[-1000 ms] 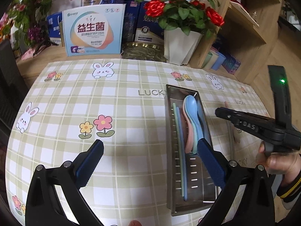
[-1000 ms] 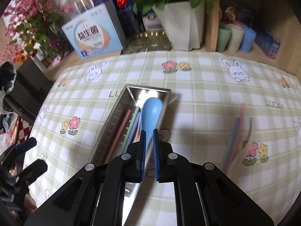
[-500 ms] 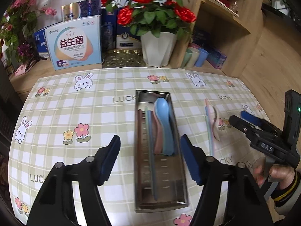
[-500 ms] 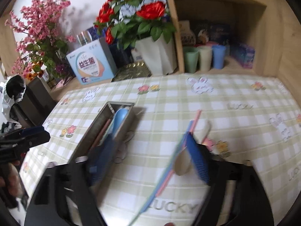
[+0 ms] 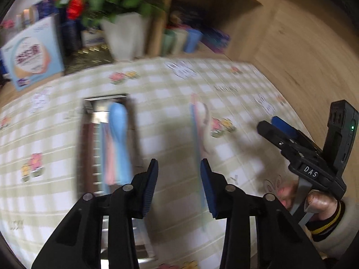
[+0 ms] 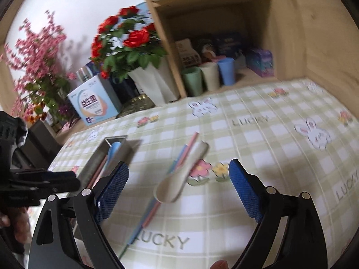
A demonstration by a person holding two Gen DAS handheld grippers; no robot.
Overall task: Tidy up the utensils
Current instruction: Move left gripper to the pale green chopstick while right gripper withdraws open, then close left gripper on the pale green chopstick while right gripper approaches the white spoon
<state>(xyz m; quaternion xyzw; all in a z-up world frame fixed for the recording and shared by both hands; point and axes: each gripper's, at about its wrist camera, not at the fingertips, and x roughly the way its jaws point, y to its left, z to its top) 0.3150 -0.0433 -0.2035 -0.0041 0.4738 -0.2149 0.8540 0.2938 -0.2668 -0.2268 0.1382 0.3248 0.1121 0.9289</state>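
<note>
A steel tray (image 5: 86, 148) lies on the checked tablecloth and holds a blue spoon (image 5: 119, 130) with pink and green utensils beside it; it also shows in the right wrist view (image 6: 94, 165). A beige spoon (image 6: 181, 174) and blue and pink chopsticks (image 6: 154, 204) lie loose on the cloth right of the tray, and they show blurred in the left wrist view (image 5: 197, 134). My left gripper (image 5: 179, 186) is open and empty, above the cloth between tray and loose utensils. My right gripper (image 6: 178, 192) is wide open and empty, above the beige spoon.
A white pot of red roses (image 6: 154, 85), a blue box (image 6: 94, 103) and three cups (image 6: 208, 78) on a wooden shelf stand along the table's back edge. The right gripper (image 5: 291, 143) shows at the right in the left wrist view.
My right gripper let go of the blue spoon in the tray, opened wide and moved right over the loose utensils. My left gripper narrowed and swung right, away from the tray.
</note>
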